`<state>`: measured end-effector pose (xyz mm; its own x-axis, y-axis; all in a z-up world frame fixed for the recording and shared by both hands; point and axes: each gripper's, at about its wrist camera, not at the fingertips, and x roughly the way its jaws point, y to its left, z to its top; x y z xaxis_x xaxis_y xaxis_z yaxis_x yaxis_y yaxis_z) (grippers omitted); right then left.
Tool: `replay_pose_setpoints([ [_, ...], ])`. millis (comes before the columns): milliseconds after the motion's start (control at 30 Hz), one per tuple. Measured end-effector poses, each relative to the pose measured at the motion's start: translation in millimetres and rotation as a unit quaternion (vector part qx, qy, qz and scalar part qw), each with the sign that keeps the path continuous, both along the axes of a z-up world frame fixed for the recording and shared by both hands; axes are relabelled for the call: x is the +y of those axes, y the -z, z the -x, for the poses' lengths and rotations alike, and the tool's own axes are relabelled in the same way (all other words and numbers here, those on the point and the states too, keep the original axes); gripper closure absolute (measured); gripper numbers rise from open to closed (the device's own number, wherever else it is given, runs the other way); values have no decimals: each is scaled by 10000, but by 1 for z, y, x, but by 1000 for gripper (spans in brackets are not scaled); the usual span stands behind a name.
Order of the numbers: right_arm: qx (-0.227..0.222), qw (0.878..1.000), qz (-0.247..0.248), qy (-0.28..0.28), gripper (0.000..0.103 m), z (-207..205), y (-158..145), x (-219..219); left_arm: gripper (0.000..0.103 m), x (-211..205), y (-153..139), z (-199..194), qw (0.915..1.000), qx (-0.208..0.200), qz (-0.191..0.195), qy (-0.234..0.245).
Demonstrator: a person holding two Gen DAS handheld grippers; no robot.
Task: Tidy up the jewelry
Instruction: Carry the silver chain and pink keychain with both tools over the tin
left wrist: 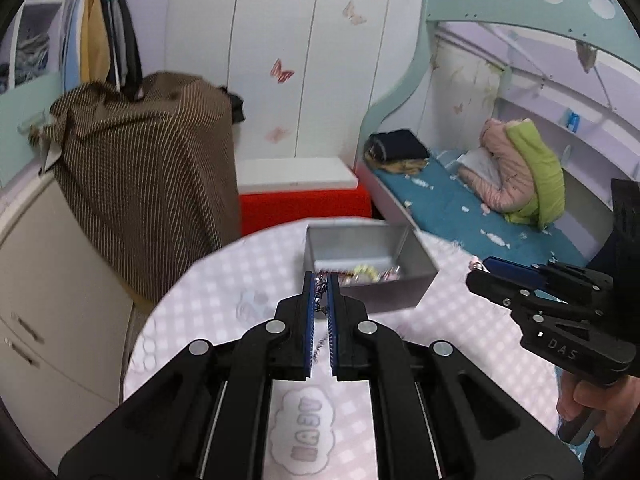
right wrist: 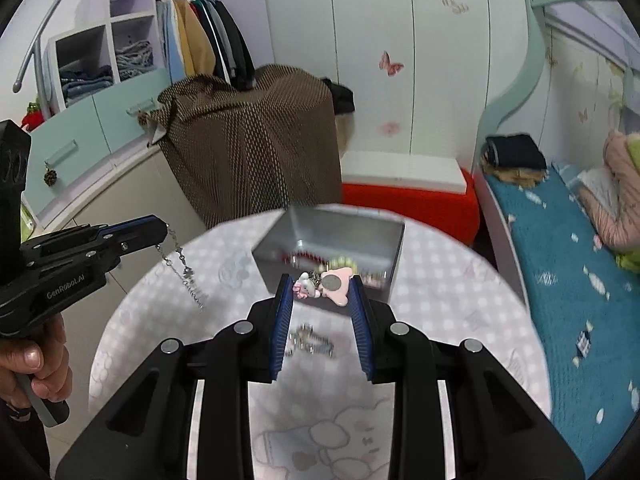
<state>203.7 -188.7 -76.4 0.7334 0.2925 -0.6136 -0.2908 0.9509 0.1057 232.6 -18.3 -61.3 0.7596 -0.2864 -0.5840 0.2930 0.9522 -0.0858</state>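
My left gripper (left wrist: 321,279) is shut on a thin silver chain (left wrist: 320,300), which hangs from its tips above the round table; the right wrist view shows that chain (right wrist: 185,276) dangling below the left gripper (right wrist: 162,232). My right gripper (right wrist: 320,285) is shut on a pink charm keychain (right wrist: 334,283) with a small white cat figure, held just in front of the open grey metal box (right wrist: 384,236). The box (left wrist: 416,256) holds several small trinkets. The right gripper (left wrist: 478,270) also shows at the right in the left wrist view. Another silver chain (right wrist: 310,345) lies on the tablecloth.
The round table (right wrist: 448,304) has a pink checked cloth and drops off on all sides. Behind it stand a brown-draped piece (right wrist: 248,148), a red stool (right wrist: 408,200) and white wardrobe doors. A bed with a blue cover (right wrist: 560,264) runs along the right.
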Motion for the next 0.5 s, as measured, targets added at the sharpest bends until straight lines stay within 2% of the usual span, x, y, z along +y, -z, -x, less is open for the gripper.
replay_pose_setpoints([
  [267,-210,9998,30,12,76,-17,-33,1,97,-15,-42,-3,9993,-354,70,98],
  [500,-165,9998,54,43,76,-43,-43,0,97,-32,-61,-28,9987,-340,197,322],
])
